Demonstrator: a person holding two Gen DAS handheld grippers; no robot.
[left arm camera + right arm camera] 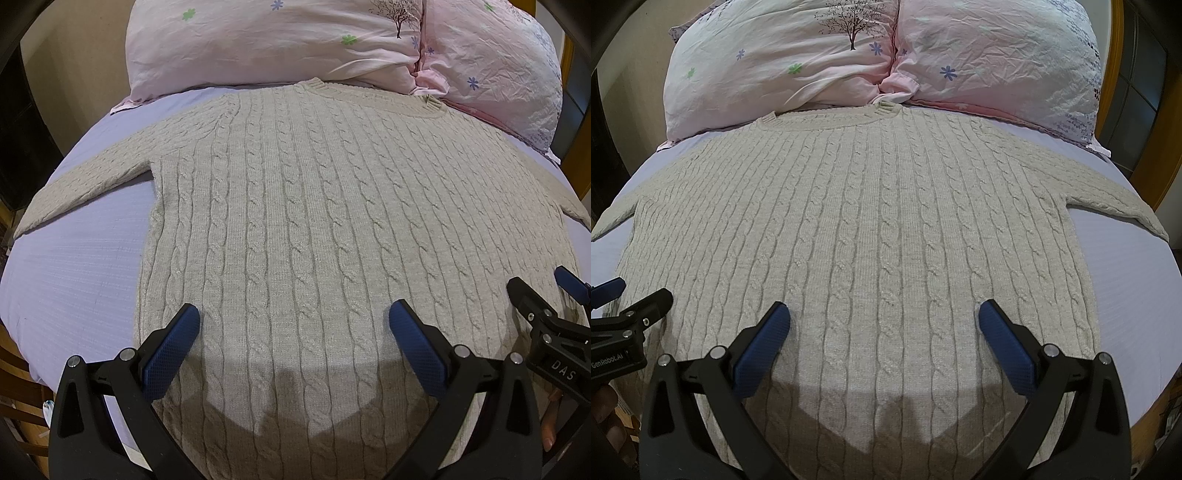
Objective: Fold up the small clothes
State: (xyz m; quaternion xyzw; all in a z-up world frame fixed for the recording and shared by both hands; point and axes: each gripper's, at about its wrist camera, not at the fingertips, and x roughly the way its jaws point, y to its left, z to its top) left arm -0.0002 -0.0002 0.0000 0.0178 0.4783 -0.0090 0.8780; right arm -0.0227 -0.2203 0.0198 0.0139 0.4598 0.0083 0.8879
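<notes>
A beige cable-knit sweater (pixel 314 221) lay spread flat on the bed (pixel 74 266), collar toward the pillows (pixel 879 66) and both sleeves stretched out sideways. The left gripper (pixel 294 325) hovered over the lower body of the knit with its jaws wide apart and nothing between them; the right gripper (pixel 884 321) did the same beside it, equally parted and empty. No fold appeared to have been made yet.

To start well, each gripper probably needed to pinch a sleeve or a side edge cleanly, catching both layers of the thick knit, then carry it across in one even sweep so that the cables stayed straight and no ridge formed under the fold. The hem lay below both cameras, so whether it sat flat could not be told.

The pink floral pillows touched the collar and left little room at the top. The sleeve ends reached close to the bed's edges and might slip off if tugged.
</notes>
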